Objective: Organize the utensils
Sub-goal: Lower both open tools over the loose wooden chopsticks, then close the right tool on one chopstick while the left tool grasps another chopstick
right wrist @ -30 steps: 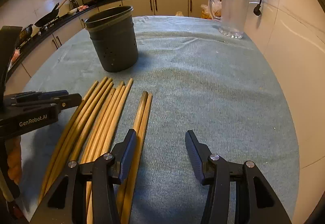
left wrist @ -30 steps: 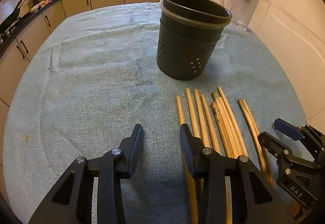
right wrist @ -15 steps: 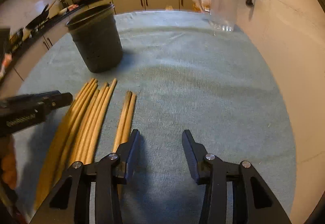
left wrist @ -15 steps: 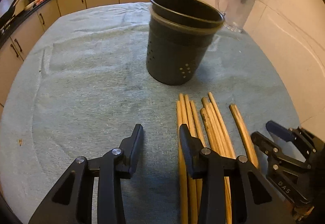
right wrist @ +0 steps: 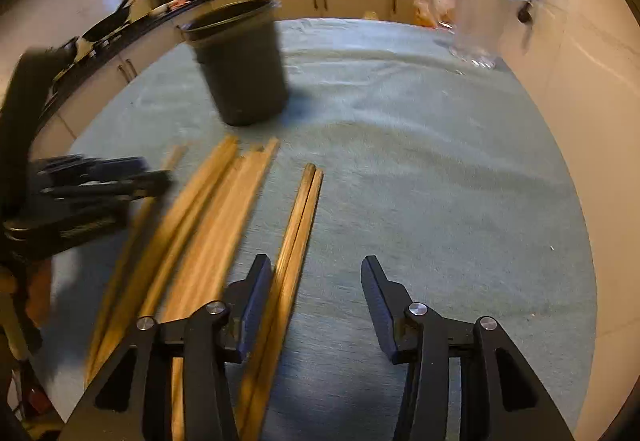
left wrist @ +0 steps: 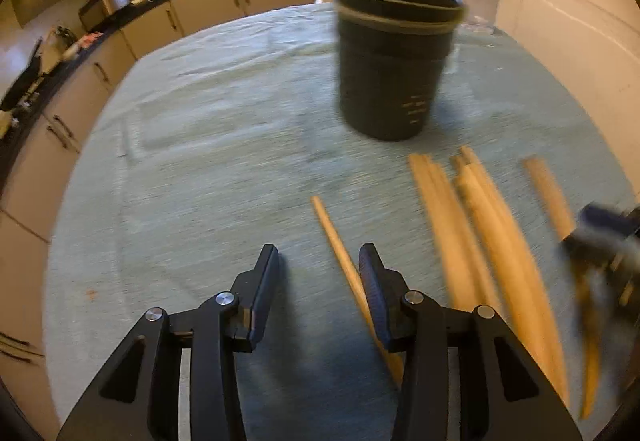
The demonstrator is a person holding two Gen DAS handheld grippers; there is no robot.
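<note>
On green cloth, no legible writing; left gripper opening beside one chopstick — ungripped; right gripper opening, empty; glass jug clear only right-side.

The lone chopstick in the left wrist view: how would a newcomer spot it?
Start at the dark utensil holder on the green cloth. Nearer the camera lie wooden chopsticks. One chopstick lies alone, left of that cluster, running down beside the left gripper.
</note>
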